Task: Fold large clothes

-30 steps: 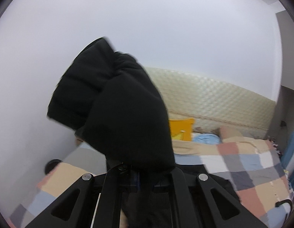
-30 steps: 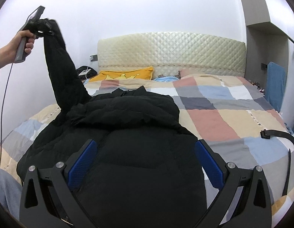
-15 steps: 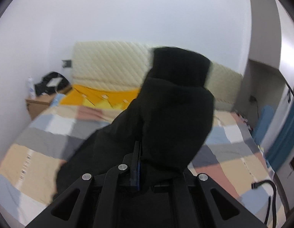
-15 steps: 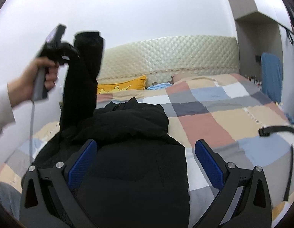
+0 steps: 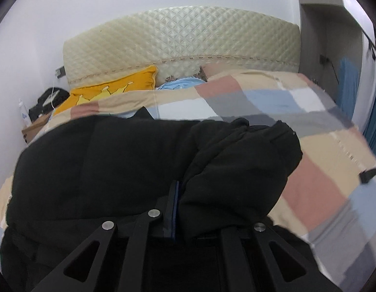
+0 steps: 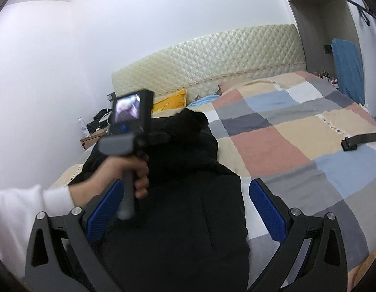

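Left gripper (image 5: 185, 194) is clamped down on the sleeve (image 5: 239, 170) of the black jacket (image 5: 102, 165); you can see one blue pad (image 5: 174, 209) pressed tight against the bunched fabric, the other is buried under it. From the left wrist view the sleeve sits as a puffy lump on the right side of the jacket's body, with the cuff end pointing far right toward the quilt (image 5: 309, 185).

Right gripper (image 6: 185, 209) is spread wide, its blue pads (image 6: 266, 211) well apart with nothing between them but jacket (image 6: 178, 231) lying underneath. Can't tell if it's touching the fabric or just above it. In this view the left hand (image 6: 129, 172) is wrapped around the grey handle of the left gripper (image 6: 149, 136), white cuff showing at the near left, and the little screen on the back of that gripper is lit up. It's a bit blurred. The gripper's front end is down at the dark heap of fabric near the jacket's far end.

Jacket is laid out on the left half of the bed, running from the near edge toward the headboard (image 6: 212, 58). The checked quilt (image 6: 297, 146) is under it and fills the right side. A yellow pillow (image 5: 110, 92) leans at the far left by the headboard, with something light blue just beside it. A black strap (image 6: 358, 141) lies on the quilt at the right. A nightstand (image 5: 33, 126) with dark clutter and a white bottle sits at the far left by the wall.
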Tool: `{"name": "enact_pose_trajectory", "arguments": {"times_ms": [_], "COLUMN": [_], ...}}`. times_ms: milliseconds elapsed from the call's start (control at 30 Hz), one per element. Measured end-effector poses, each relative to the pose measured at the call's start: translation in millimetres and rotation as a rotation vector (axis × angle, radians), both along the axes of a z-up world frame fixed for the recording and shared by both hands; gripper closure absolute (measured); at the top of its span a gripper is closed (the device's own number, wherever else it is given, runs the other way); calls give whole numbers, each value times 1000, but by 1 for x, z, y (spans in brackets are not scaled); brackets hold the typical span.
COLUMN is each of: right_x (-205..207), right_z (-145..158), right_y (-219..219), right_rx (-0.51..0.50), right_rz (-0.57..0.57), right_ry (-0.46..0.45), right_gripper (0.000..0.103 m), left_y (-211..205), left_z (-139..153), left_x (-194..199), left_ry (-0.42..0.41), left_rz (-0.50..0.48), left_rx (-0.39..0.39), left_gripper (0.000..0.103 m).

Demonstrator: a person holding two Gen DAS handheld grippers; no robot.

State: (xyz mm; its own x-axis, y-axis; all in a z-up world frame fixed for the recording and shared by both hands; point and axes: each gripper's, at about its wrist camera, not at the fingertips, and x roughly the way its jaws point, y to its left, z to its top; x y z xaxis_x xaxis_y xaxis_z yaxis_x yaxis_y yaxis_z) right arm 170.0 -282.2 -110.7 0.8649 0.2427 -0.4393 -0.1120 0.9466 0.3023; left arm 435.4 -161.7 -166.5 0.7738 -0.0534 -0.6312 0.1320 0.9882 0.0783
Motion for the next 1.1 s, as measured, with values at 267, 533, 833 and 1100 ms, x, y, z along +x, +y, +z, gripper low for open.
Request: {"name": "enact_pose_trajectory", "arguments": {"times_ms": [267, 533, 833, 1100], "right_x": [11, 15, 11, 8], "right_z": [-14, -19, -15, -6], "right_y": [3, -1, -6, -3], "right_rx": [12, -2, -18, -12], "right_rz": [35, 14, -9, 9], "right_ry": [33, 44, 27, 8], "right_gripper": [1, 0, 1, 1], "left_y": [-11, 5, 24, 67], "left_z": [-43, -27, 14, 88], "left_x": [9, 7, -37, -92], "left_ry": [3, 1, -86, -136], "left_rz": [2, 19, 28, 32], "left_rx": [35, -37, 10, -43], "left_gripper": [96, 88, 21, 21]}}
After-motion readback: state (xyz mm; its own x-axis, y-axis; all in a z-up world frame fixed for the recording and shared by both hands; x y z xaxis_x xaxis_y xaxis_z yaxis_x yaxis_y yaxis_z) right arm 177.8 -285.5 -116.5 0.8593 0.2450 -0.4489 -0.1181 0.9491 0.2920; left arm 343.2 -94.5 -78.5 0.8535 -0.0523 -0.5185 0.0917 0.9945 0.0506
